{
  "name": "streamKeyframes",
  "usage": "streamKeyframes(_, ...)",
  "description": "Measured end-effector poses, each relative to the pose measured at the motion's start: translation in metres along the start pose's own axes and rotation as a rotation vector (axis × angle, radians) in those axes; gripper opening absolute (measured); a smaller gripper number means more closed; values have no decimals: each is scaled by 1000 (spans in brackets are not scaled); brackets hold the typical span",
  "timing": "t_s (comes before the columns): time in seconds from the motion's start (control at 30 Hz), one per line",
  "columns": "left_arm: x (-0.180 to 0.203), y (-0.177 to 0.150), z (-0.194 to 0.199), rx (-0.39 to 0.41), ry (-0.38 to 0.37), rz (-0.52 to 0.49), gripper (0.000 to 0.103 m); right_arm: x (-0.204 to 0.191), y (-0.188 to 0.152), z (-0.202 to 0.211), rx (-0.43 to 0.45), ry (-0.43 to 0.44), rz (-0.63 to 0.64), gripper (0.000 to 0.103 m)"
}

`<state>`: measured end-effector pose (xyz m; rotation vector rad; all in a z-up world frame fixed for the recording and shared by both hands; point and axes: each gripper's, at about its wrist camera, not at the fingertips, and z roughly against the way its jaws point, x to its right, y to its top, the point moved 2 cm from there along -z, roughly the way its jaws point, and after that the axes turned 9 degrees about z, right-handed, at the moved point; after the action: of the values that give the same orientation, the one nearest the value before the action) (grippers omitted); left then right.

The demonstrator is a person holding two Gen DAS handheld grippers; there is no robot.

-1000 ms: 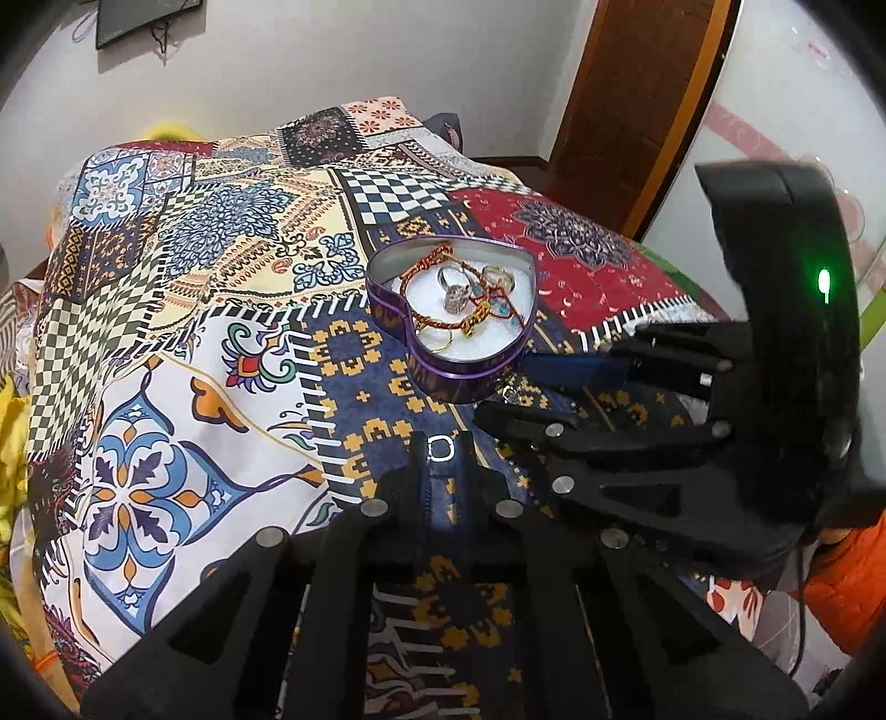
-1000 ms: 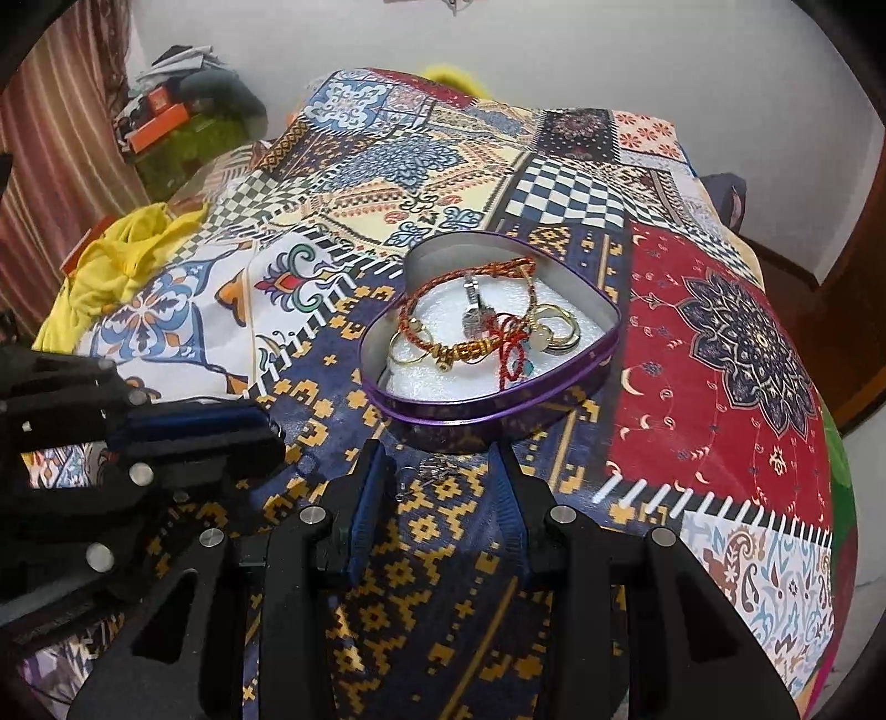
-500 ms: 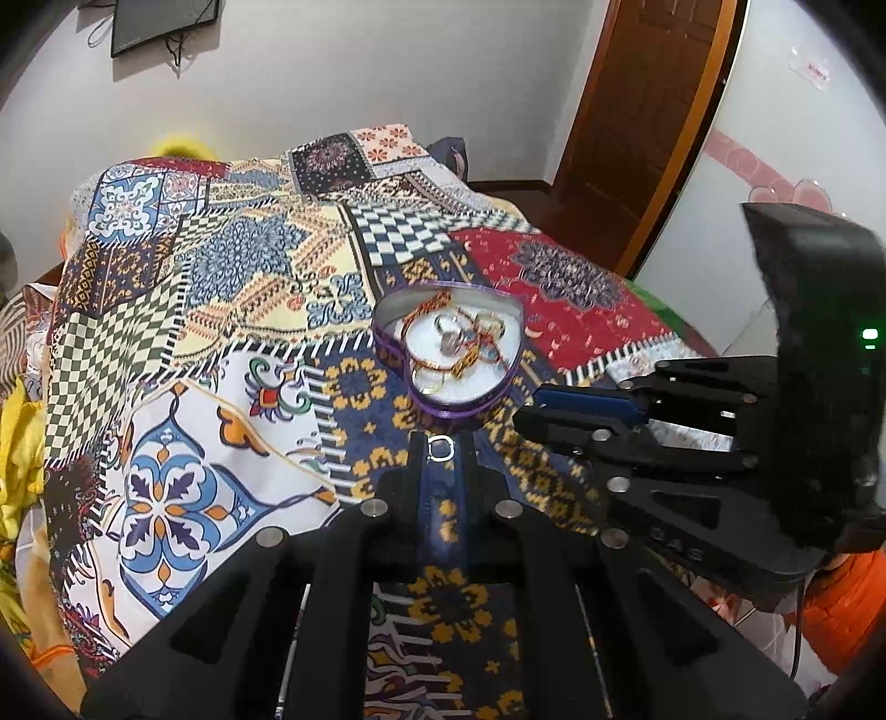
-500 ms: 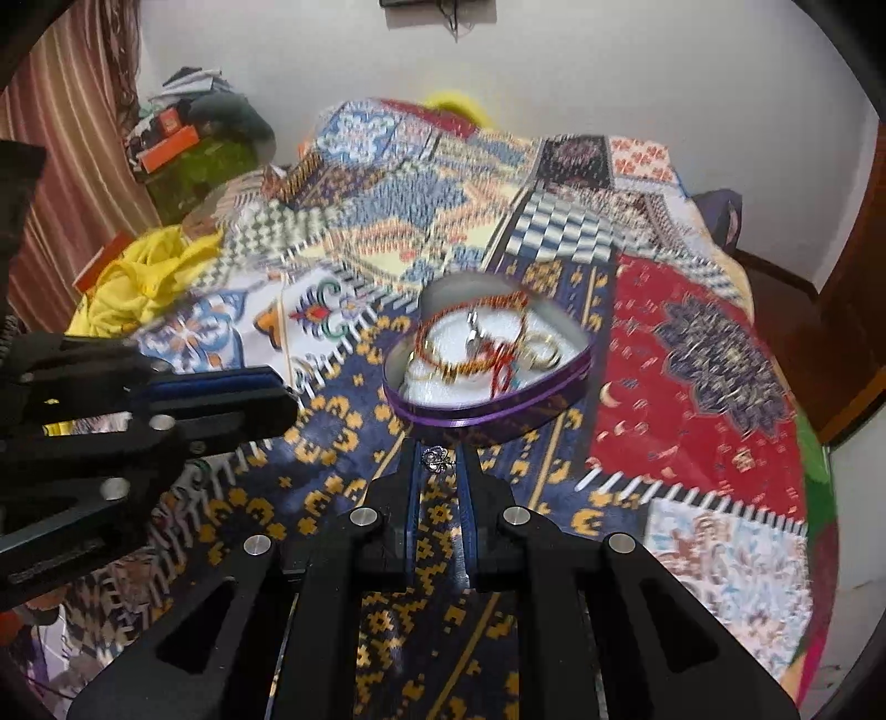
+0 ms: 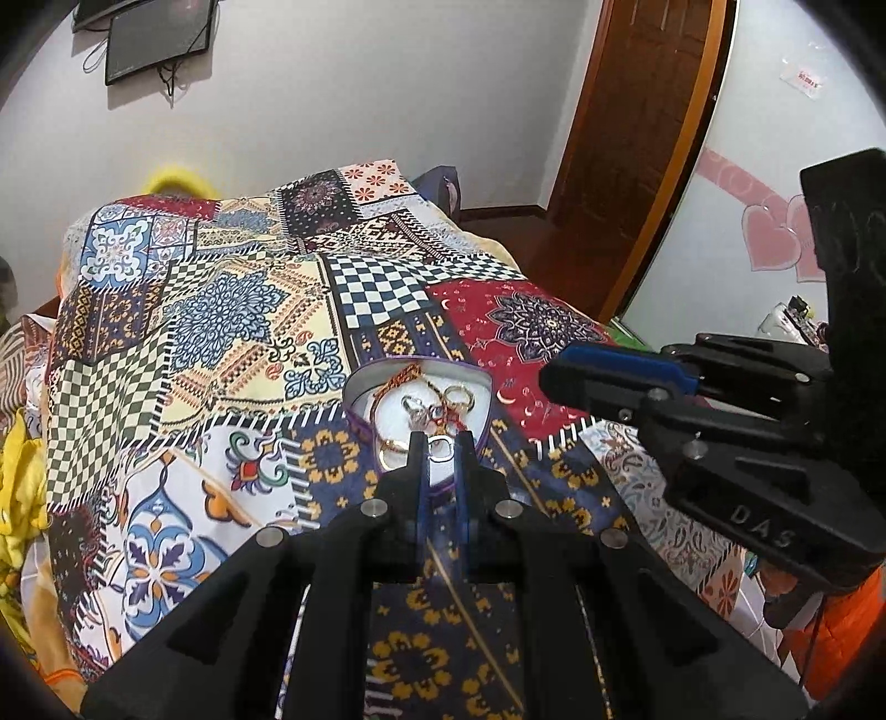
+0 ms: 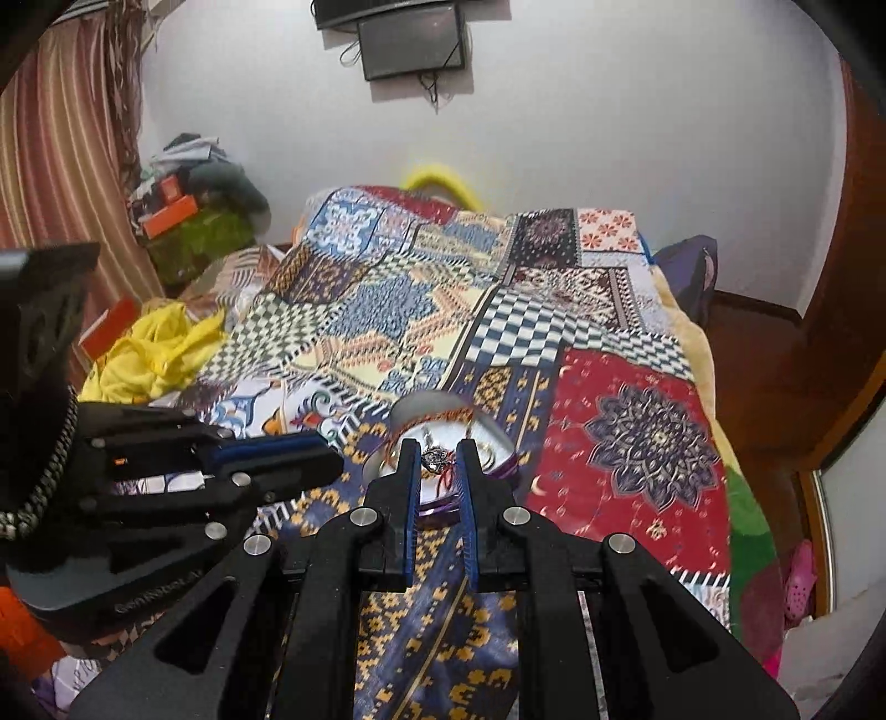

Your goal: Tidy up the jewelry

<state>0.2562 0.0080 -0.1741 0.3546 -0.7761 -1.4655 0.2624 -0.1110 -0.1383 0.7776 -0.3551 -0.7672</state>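
Observation:
A purple heart-shaped tin (image 5: pixel 362 387) with a white lining sits on the patchwork bedspread and holds bracelets and rings. It also shows in the right wrist view (image 6: pixel 410 412). My left gripper (image 5: pixel 441 447) is shut on a silver ring (image 5: pixel 441 447) and holds it above the tin's near edge. My right gripper (image 6: pixel 437 459) is shut on a small silver ornate ring (image 6: pixel 434 459) and holds it above the tin. Each gripper shows at the side of the other's view.
The patchwork bedspread (image 5: pixel 232 321) covers the bed. Yellow cloth (image 6: pixel 155 349) and a cluttered pile (image 6: pixel 188 221) lie left of the bed. A wooden door (image 5: pixel 637 138) stands at the far right. A screen (image 6: pixel 412 39) hangs on the wall.
Both grippers have risen from the bedspread, each with a ring pinched at its tips, and now hang over the tin. The right gripper went from open to shut.

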Motion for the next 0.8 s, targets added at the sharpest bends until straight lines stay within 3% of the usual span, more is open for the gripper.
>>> streamKeyframes(0.33, -7, 13, -23, -2, 3, 8, 7, 18, 7, -16, 14, 3, -43, 11)
streamKeyframes(0.8, -21, 11, -56, -58, -10, 28, 7, 26, -3, -60, -87, 75, -88, 12)
